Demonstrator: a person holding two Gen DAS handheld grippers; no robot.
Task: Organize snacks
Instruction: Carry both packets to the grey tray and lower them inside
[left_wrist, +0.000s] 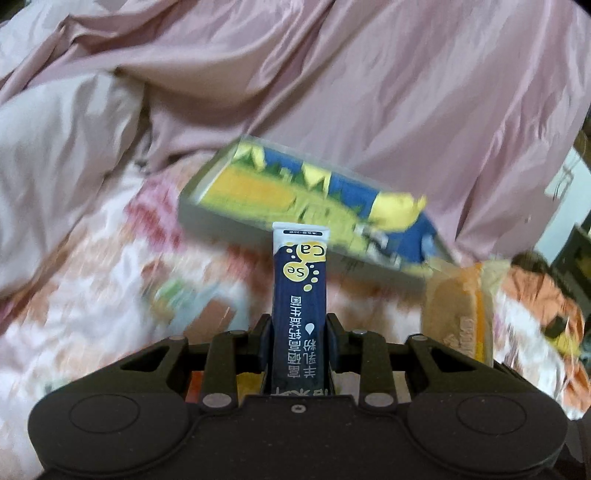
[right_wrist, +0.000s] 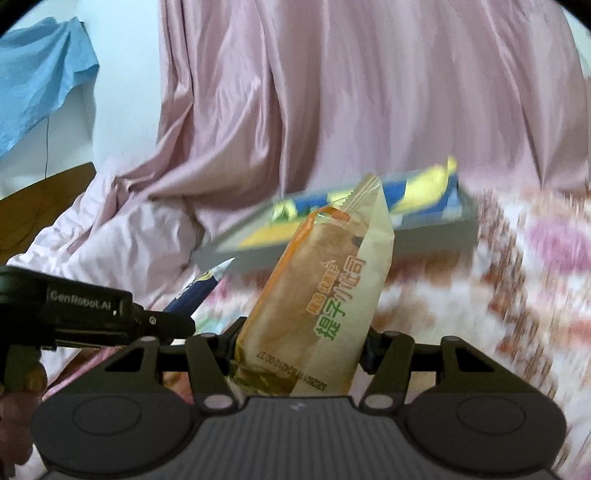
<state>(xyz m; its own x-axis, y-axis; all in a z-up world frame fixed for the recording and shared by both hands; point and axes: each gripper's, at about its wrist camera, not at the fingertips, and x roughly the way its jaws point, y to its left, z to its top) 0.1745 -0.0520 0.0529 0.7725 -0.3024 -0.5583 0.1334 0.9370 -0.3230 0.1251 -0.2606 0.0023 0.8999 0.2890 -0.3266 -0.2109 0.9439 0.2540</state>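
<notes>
My left gripper is shut on a dark blue stick packet with yellow "Ca" and "Se" dots, held upright. The packet also shows in the right wrist view, sticking out of the left gripper. My right gripper is shut on a wrapped toast bread packet with orange and green lettering, which also shows in the left wrist view. Beyond both lies a shallow grey box with a blue and yellow picture inside, on the bed.
A floral bedsheet covers the bed. A crumpled pink quilt is piled behind the box. A blue cloth hangs at the far left, above a wooden headboard.
</notes>
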